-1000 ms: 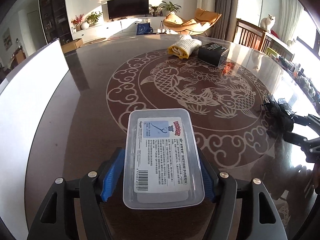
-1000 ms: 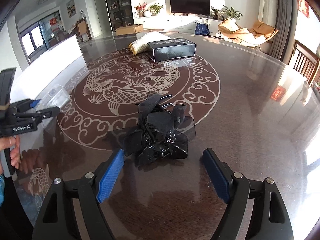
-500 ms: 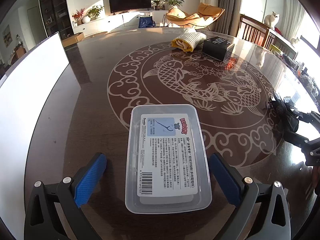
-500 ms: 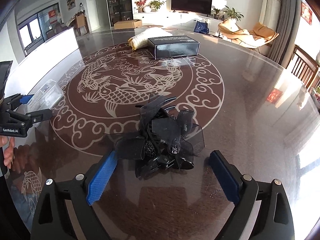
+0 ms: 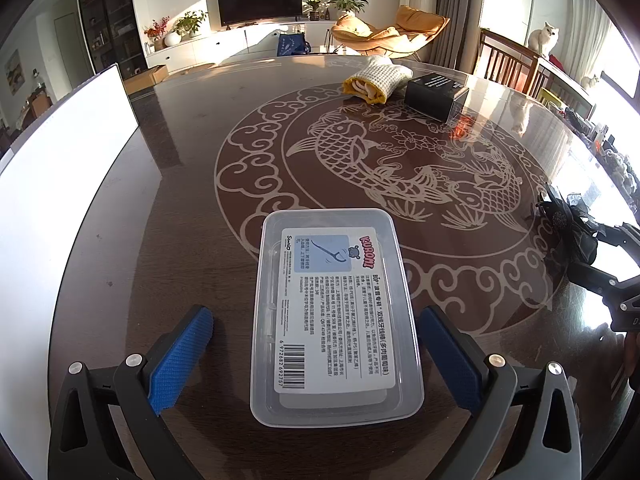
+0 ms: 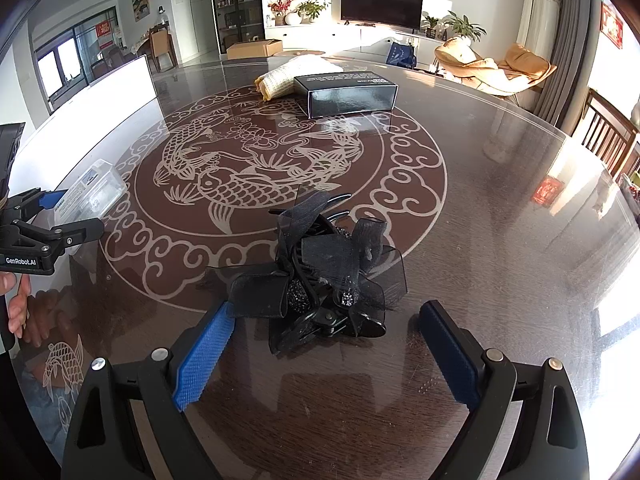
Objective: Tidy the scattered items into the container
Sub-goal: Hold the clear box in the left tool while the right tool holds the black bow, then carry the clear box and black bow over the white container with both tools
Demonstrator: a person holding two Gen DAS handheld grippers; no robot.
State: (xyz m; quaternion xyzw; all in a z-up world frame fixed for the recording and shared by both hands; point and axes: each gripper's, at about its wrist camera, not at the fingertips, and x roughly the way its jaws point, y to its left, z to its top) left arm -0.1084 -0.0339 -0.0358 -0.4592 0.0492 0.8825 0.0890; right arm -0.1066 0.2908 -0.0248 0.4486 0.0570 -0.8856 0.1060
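Left wrist view: the left gripper [image 5: 314, 356] has just been opening. A second ago its blue pads pressed the long sides of the clear plastic box [image 5: 334, 314]; now both pads stand well clear of the box, with the jaws spread as wide as they go. The box is between them but not held. It rests flat on the table [image 5: 180, 208], label up, at the near edge of the carp medallion. Reading: the box has been released, not picked up. It is a lidded pack of floss picks by its label, so I judge it one of the scattered items, not the container.

At the far right of this view the black bow hair clip [image 5: 568, 228] lies on the table with the other gripper's finger just beside it.

Right wrist view: the right gripper [image 6: 324, 344] has also just been opening, by a smaller amount. The hair clip [image 6: 320, 280] lies between its pads; the left pad sits just beside a ribbon loop, perhaps brushing it, and the right pad is apart. Nothing is gripped. The gripper now sits closer around the clip than a second ago.

Far across the table a folded towel [image 6: 296, 74] and a black carton [image 6: 346, 94] touch each other.

Meaning: neither item is yet stowed. No container for the items is plainly visible. Likely next step: closing on the clip.
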